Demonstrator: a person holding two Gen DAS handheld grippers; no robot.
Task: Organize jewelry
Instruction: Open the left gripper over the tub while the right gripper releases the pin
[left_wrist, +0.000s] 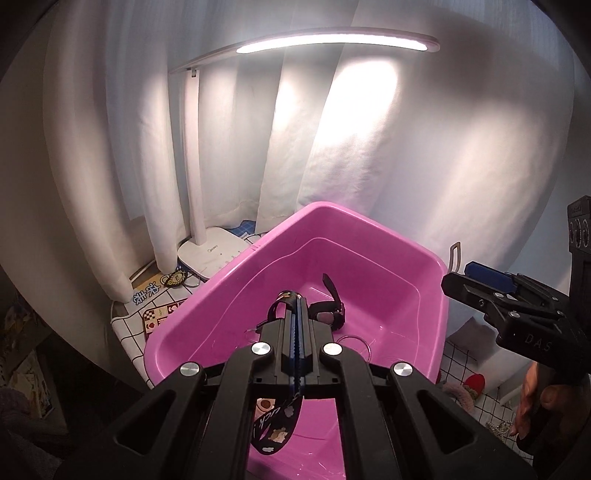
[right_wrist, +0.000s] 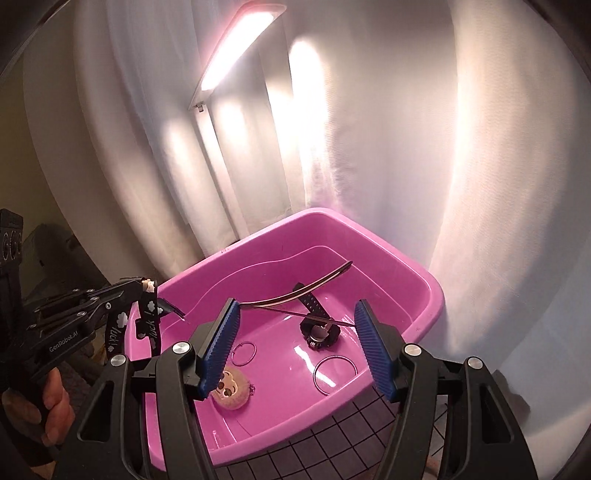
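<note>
A pink tub (left_wrist: 207, 314) (right_wrist: 424, 288) stands on a checked cloth. Inside it lie a black watch (left_wrist: 328, 314) (right_wrist: 319, 326), a metal bangle (right_wrist: 334, 371), a thin small hoop (right_wrist: 243, 349) and a round plush charm with a face (right_wrist: 231, 389). My left gripper (left_wrist: 295, 299) (right_wrist: 147, 286) is shut on a black strap printed "luck!" (left_wrist: 273, 424) (right_wrist: 118, 326); it hangs over the tub's left side. My right gripper (right_wrist: 295, 310) (left_wrist: 476, 280) hovers over the tub's near side, its blue pads (right_wrist: 221, 350) pressing the two arms of a thin headband (right_wrist: 295, 291) (left_wrist: 454, 254).
A lit white desk lamp (left_wrist: 199, 184) stands behind the tub against a white curtain (left_wrist: 443, 166). On the cloth (left_wrist: 129, 328) lie a small keychain (left_wrist: 173, 278), a red plush piece (left_wrist: 472, 382) and pearly beads (left_wrist: 498, 428). A hand (left_wrist: 535, 406) grips the right tool.
</note>
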